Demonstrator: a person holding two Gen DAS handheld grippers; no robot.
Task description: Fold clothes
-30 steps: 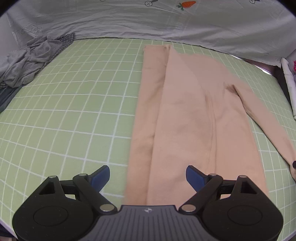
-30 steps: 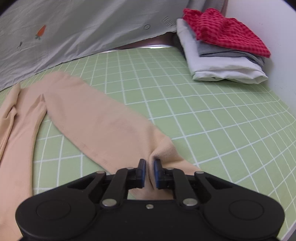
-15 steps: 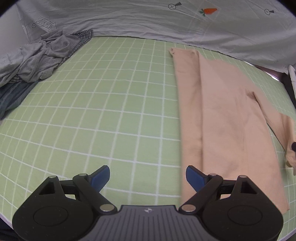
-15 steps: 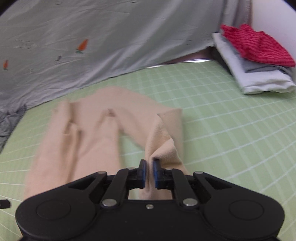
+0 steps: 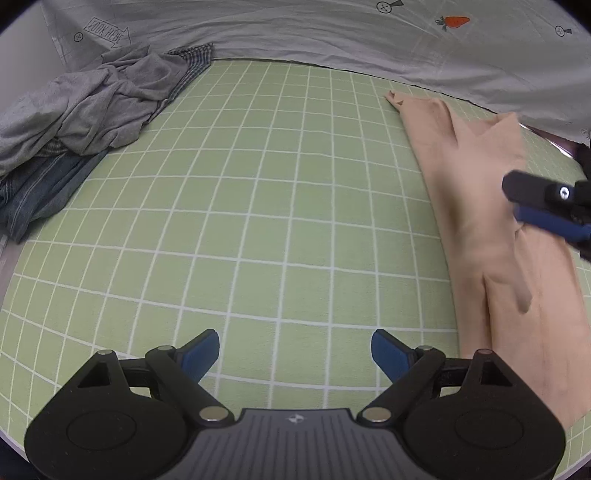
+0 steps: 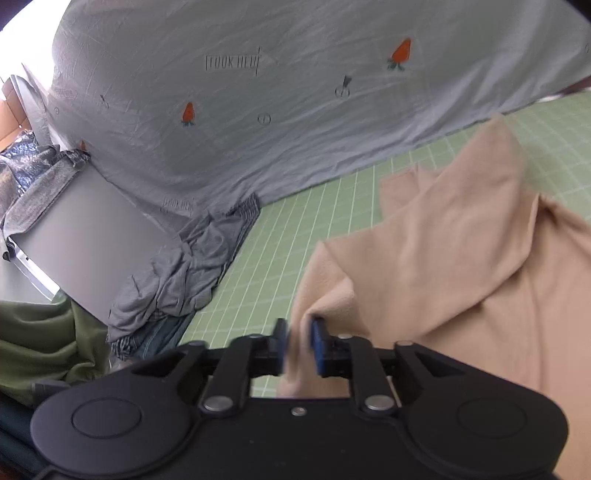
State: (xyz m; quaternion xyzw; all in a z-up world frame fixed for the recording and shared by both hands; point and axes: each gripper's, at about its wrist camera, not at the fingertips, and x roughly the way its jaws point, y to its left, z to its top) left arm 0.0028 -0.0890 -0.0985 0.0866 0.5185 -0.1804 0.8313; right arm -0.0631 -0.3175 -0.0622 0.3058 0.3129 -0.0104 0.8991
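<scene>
Jaws of the right gripper point(image 6: 298, 345) have just been opening, and the cuff of the sleeve point(image 6: 328, 295) is seen between the blue pads, which stand slightly apart and no longer press on it; whether cloth brushes one pad cannot be told through the blur. Jaws of the left gripper point(image 5: 295, 354) are spread wide, with only bare mat between them and nothing held. The tan long-sleeved top point(image 5: 491, 236) is laid flat on the green gridded mat point(image 5: 258, 206) covering the tabletop, at the right edge of the left wrist view. One side is seen folded inward along the body, and the other sleeve is draped across the body, so the side folds are judged nearly done; the crosswise folds that would shorten the garment are judged as left to do. The long axis of the top is seen running from the near edge of the mat away toward the grey sheet point(image 5: 332, 33) hung at the back, with one narrow end close to that sheet; which end is the collar cannot be told. A crumpled heap of grey and denim clothes point(image 5: 74, 122) is seen well apart at the far left of the mat, seemingly not yet folded.
</scene>
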